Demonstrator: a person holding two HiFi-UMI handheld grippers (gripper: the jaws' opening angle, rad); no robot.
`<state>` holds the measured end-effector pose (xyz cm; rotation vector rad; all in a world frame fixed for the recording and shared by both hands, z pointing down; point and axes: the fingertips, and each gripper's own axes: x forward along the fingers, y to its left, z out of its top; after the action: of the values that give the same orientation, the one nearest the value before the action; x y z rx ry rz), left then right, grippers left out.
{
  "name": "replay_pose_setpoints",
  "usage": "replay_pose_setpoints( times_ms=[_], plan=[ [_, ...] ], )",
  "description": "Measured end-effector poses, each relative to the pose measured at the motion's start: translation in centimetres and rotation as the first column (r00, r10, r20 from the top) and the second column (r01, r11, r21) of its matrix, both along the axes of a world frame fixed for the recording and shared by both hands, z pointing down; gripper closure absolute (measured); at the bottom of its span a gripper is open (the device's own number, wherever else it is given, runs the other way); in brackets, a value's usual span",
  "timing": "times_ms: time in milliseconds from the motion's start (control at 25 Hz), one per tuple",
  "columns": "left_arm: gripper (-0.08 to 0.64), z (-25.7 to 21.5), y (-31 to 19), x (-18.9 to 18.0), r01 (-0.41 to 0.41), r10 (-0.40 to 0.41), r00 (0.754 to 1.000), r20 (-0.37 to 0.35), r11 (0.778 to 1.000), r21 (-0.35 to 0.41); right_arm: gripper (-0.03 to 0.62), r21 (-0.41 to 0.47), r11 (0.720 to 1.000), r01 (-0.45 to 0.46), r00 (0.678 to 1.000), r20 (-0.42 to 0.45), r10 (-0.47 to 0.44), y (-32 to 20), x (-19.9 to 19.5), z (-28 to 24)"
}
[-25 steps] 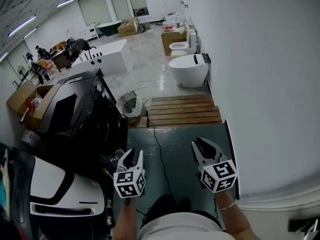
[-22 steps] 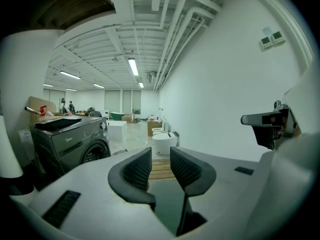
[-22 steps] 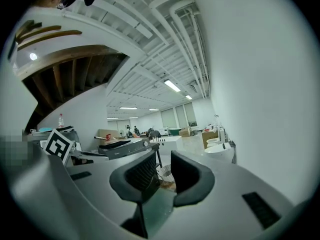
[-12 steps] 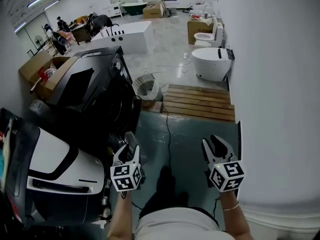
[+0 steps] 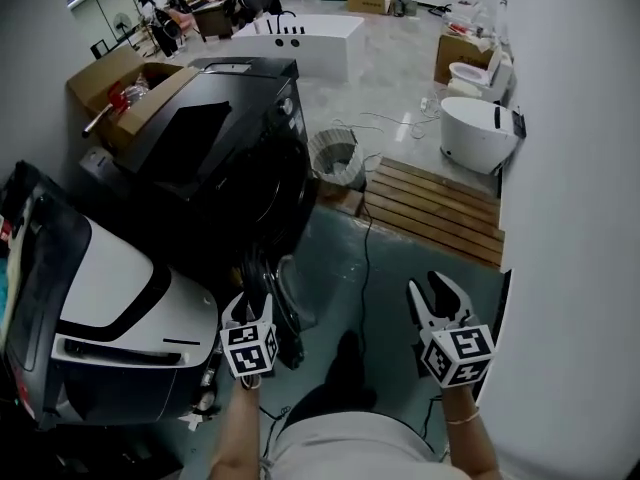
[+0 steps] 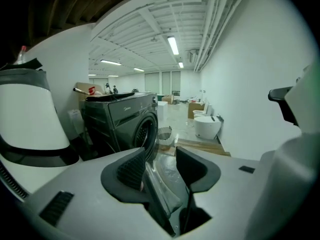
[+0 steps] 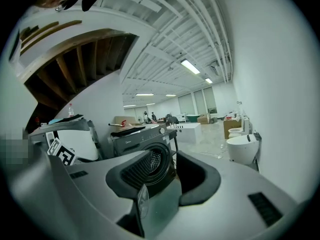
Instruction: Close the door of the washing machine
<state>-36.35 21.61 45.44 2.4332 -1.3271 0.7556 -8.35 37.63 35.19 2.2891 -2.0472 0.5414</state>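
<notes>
head view: the dark washing machine (image 5: 235,158) stands at the left of a teal floor (image 5: 400,268), and its round door (image 5: 288,303) is swung out towards the person. the left claw (image 5: 253,303) is right at the door's free edge. the right claw (image 5: 437,303) hangs over the floor, well apart from the door. a white appliance (image 5: 110,288) stands beside the machine, nearer the person. a wooden pallet (image 5: 435,208) and a white toilet (image 5: 475,133) lie farther off.

left gripper view: this claw is released, and its jaws have just been opening. the door's edge runs up between them, closer to the left pad. i cannot tell whether it touches that pad.

right gripper view: this claw is released too, its jaws just opening, with nothing between them. the machine's front and the door's glass show through the gap, farther off.
</notes>
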Motion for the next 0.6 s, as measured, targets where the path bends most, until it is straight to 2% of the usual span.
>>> replay_pose_setpoints(
  times_ms=[280, 600],
  plan=[
    [0.350, 5.0, -8.1, -2.1, 0.138, -0.132, 0.990, 0.056, 0.984, -0.109, 0.442, -0.042, 0.990, 0.136, 0.991, -0.004, -0.136, -12.6, 0.0, 2.1],
    [0.341, 9.5, -13.4, -3.2, 0.223, -0.204, 0.973, 0.104, 0.948, -0.226, 0.442, -0.095, 0.968, 0.231, 0.973, 0.034, -0.228, -22.6, -0.5, 4.2]
  ],
)
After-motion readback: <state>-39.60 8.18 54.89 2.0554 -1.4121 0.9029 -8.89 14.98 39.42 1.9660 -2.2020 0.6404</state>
